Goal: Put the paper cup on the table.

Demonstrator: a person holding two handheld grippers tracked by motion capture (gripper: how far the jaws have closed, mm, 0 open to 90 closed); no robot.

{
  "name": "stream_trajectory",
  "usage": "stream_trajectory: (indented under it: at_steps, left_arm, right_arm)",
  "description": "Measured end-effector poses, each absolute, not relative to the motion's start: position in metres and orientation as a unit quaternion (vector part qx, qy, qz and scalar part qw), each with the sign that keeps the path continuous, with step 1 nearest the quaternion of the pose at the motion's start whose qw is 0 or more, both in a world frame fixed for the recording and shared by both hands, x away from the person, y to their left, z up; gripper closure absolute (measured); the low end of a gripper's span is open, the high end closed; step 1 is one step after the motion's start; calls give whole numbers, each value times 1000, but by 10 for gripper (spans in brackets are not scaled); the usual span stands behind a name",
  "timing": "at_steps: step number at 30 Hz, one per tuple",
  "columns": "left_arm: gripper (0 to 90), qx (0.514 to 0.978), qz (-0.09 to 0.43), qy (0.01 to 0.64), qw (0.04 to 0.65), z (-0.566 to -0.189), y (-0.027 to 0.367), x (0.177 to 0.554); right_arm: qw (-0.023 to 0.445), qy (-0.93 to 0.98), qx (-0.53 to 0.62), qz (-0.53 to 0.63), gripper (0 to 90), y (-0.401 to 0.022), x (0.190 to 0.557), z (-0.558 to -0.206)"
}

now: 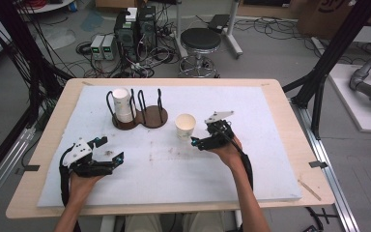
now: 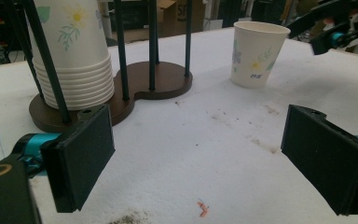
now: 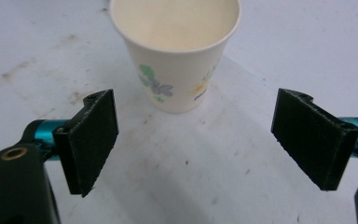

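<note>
**Right jaws spread, cup free on the bench**

Cup (image 1: pixel 185 126) stands upright on the white mat (image 1: pixel 270 164), mouth up, just right of the wooden rack (image 1: pixel 147 118). Nothing touching it. Floral print on its side shows in the right gripper view (image 3: pixel 177 56).

Right gripper (image 1: pixel 199 141) sits just beside the cup, on its right and a bit nearer the person, tips aimed left toward it. Jaws wide apart, nothing between them. In the right gripper view the cup stands ahead of the pads, clear of both, centred in the gap. The hand (image 1: pixel 229 152) holds the gripper low over the mat.

Left gripper (image 1: pixel 110 150) is well apart from the cup, at the near left of the mat, held in the left hand (image 1: pixel 82 181). Jaws also spread, empty. Its own view has bare mat between the pads (image 2: pixel 81 156), the rack ahead on the left and the cup (image 2: pixel 258 53) farther back on the right.

Rack: dark figure-eight base with black wire posts. Left bay holds a stack of cups (image 1: pixel 122 104), mouth down, nested; the rims stack up visibly in the left gripper view (image 2: pixel 77 79). Right bay has no cups.

Mat is scuffed, with dark smudges in the middle and a small orange scrap (image 2: pixel 203 208) near the left jaws. Bench (image 1: pixel 53 125) edge is light wood all round the mat.
</note>
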State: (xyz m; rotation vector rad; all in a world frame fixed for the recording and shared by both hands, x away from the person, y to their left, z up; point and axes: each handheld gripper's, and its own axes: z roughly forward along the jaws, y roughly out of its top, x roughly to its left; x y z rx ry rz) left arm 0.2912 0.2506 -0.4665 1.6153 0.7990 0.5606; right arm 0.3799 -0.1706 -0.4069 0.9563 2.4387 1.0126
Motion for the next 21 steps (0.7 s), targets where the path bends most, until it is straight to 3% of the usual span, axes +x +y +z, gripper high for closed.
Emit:
stream_trajectory:
  at_steps: [14, 21]
  left_arm:
    - [93, 692, 240, 346, 586, -467, 250, 291]
    - [95, 692, 241, 347, 585, -467, 250, 292]
  right_arm:
    - [222, 796, 342, 448, 155, -235, 323, -419]
    - [216, 779, 352, 471, 155, -253, 315, -438]
